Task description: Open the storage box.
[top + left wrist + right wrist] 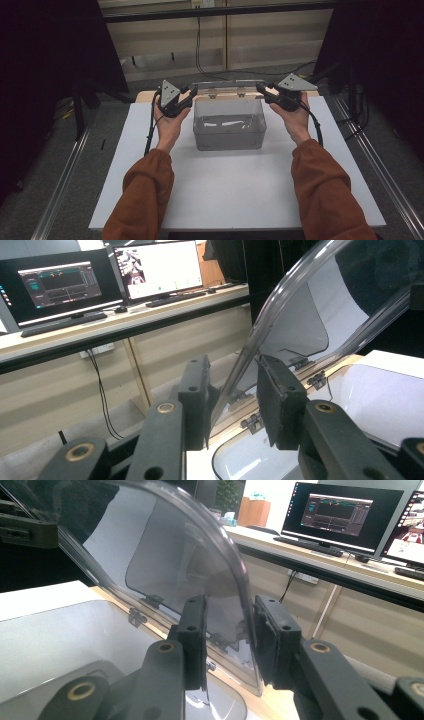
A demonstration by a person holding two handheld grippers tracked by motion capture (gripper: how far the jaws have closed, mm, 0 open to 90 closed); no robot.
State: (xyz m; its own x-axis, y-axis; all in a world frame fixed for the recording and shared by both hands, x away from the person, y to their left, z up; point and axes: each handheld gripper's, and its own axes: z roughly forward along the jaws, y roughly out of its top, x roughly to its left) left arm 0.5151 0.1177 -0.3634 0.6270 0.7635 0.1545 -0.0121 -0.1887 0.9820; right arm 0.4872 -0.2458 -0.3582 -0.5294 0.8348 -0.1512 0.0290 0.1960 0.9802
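The white surface (235, 190) carries a clear plastic box (229, 131), which sits toward its far middle; this box is the landmark for everything else. Beyond the box, past the far edge of the surface, stand a pale wall panel and a dark horizontal rail, with a black cable hanging down between them, and dark curtains close in on both sides. In the gripper views a long bench behind the box bears lit monitors (157, 267) and a keyboard. The box's long axis runs left to right across the person's front, its open mouth pointing up. Its clear lid (227, 86) is hinged along the box's far long edge and stands raised, tilted above the rear rim, its long axis parallel to the box's. Nothing lies between the box and the person's sleeves. The left tongs (189, 93) sit at the box's far left corner, narrowly parted around the lid's left edge (260, 335); the right tongs (262, 89) sit at the far right corner, likewise around the lid's right edge (235, 580). Whether either pair's pads actually press the plastic I cannot tell.
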